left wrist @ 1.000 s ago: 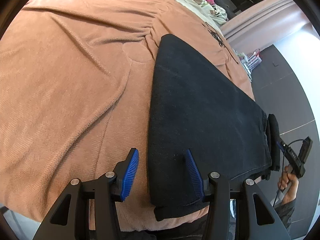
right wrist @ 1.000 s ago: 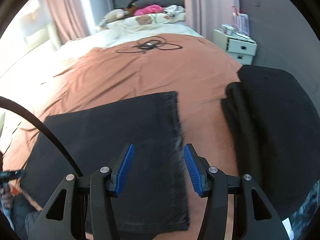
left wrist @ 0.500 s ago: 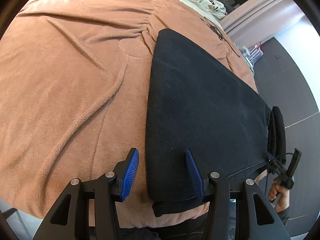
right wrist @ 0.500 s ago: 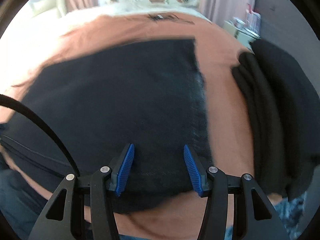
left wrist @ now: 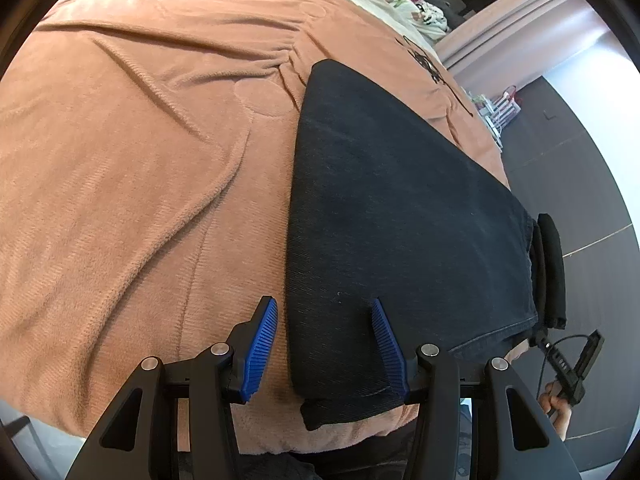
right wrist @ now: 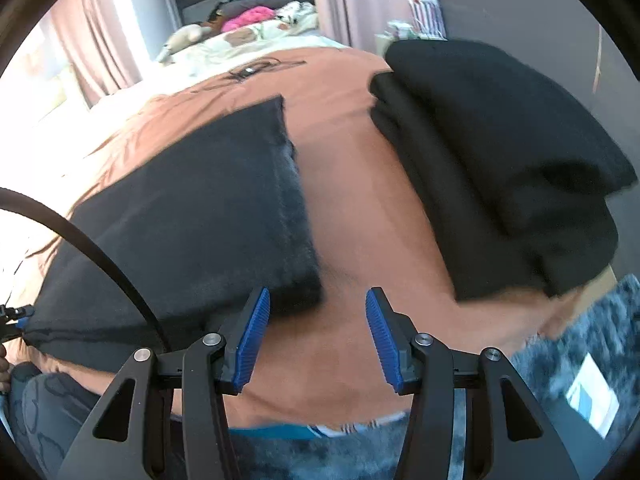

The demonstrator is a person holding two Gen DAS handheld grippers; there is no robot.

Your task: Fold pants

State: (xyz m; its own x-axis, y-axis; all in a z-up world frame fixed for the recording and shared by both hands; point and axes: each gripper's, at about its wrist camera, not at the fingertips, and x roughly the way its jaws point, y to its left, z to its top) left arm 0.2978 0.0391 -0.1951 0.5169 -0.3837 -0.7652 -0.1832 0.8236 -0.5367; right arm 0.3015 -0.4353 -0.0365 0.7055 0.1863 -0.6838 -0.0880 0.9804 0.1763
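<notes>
The black pants lie flat, folded lengthwise, on the brown blanket near the bed's front edge. My left gripper is open and empty, hovering over one end of the pants. The pants also show in the right wrist view, with the frayed hem end at the right. My right gripper is open and empty, just off the near hem corner, over bare blanket. The other gripper, in a hand, shows at the left wrist view's lower right.
A stack of folded black clothes sits on the bed's right corner, also seen edge-on in the left wrist view. A black cable tangle lies farther up the bed. A grey rug and a nightstand lie beyond the bed.
My right gripper has swung right and back, from over the pants to just off their hem corner. The left gripper has stayed nearly still over the other end.
</notes>
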